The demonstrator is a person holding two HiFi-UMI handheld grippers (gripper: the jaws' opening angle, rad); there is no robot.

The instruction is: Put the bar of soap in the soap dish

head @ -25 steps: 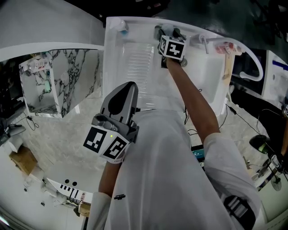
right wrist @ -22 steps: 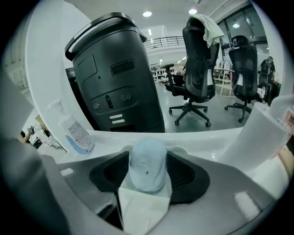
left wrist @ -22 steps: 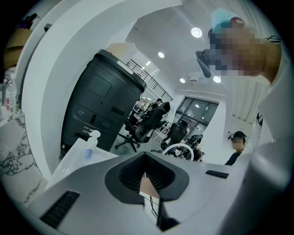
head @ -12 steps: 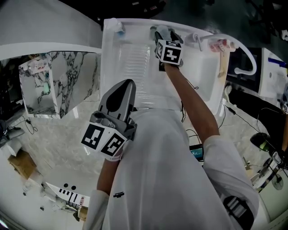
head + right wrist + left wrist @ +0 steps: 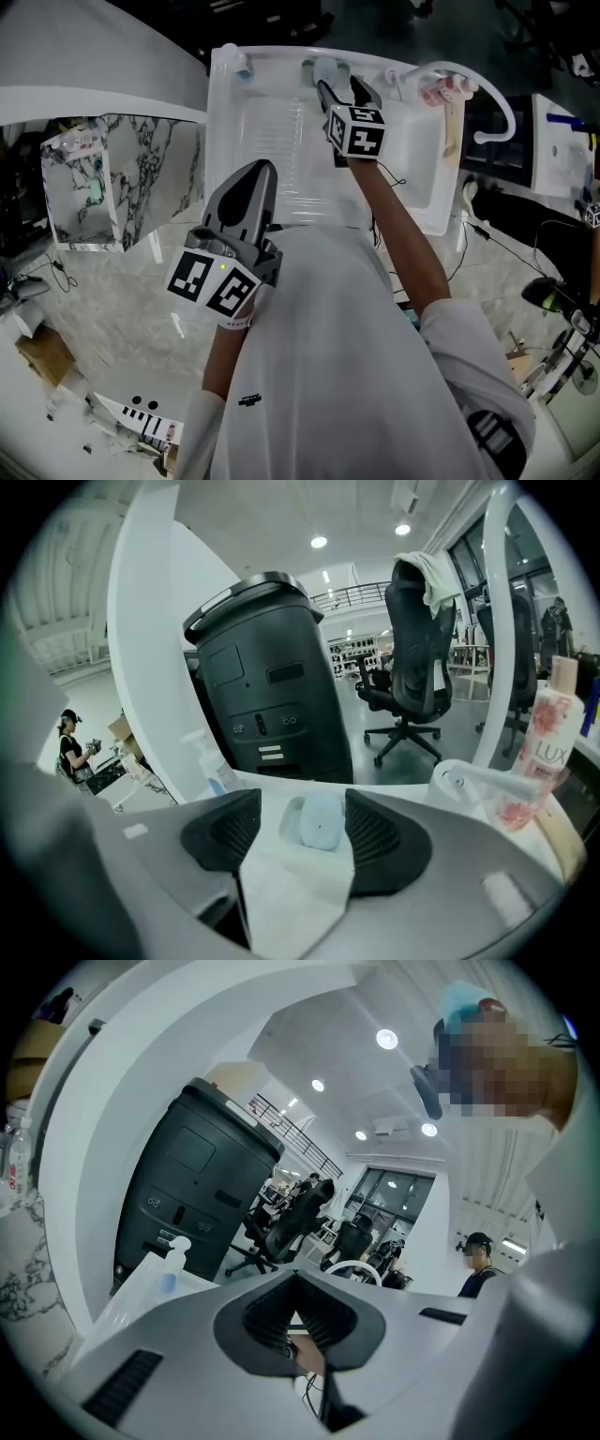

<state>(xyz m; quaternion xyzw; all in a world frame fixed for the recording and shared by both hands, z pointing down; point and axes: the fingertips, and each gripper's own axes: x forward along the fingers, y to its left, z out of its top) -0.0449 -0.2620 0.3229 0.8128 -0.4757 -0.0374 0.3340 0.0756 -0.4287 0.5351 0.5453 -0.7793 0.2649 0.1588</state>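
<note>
A pale blue bar of soap point(image 5: 320, 821) lies in a small white soap dish point(image 5: 289, 819) on the back ledge of the white sink unit point(image 5: 281, 141). In the head view the dish point(image 5: 323, 67) sits at the far edge. My right gripper point(image 5: 345, 87) point(image 5: 302, 832) is open just short of the dish, with nothing between its fingers; soap and dish lie beyond its tips. My left gripper point(image 5: 256, 175) point(image 5: 298, 1290) is shut and empty, held near my body over the unit's front edge.
A spray bottle point(image 5: 242, 64) point(image 5: 208, 761) stands at the ledge's left corner. A tap point(image 5: 441, 70), a pink LUX bottle point(image 5: 541, 747) and a wooden board point(image 5: 452, 141) are on the right by the basin point(image 5: 412, 159). A marbled cabinet point(image 5: 112, 178) stands left.
My right gripper has drawn back from the soap dish toward me, so the dish now shows beyond its open jaws. The left gripper has hardly moved.
</note>
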